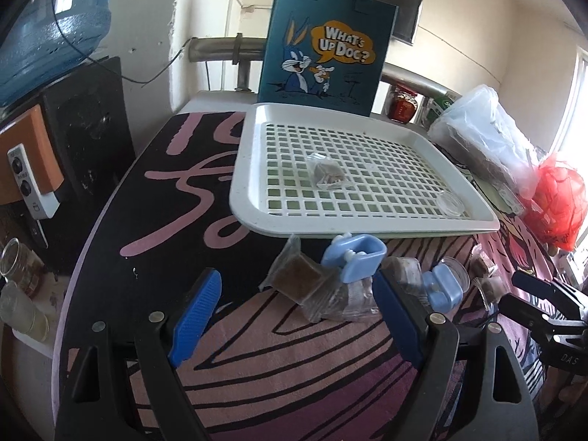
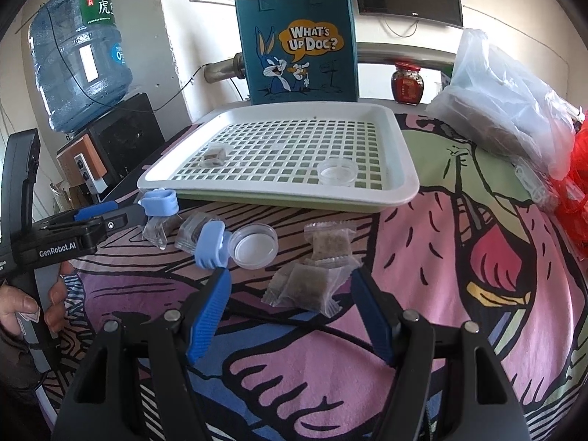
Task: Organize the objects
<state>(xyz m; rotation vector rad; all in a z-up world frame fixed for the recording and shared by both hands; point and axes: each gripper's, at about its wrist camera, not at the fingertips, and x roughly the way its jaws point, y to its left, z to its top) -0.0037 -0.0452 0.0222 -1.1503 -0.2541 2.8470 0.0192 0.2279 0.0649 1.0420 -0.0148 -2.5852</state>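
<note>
Cartoon-printed cloth [image 2: 459,294] covers my work surface, and I place everything from the white slotted tray [image 2: 404,183] at the back. Off its left corner stands a water jug [image 2: 79,58]. Just before the tray's near edge, my left gripper [image 1: 297,307] hangs with its jaws spread wide and nothing between the pads; beyond its tips lie brown sachets [image 1: 299,281] and a blue clip [image 1: 354,257]. Inside the tray sit one sachet [image 2: 215,156] and a clear lid [image 2: 337,172]. Further out from the tray's front, my right gripper [image 2: 290,308] stands apart around a sachet pile [image 2: 312,286], pads not touching it. Right of the tray slumps a plastic bag [image 2: 511,99].
</note>
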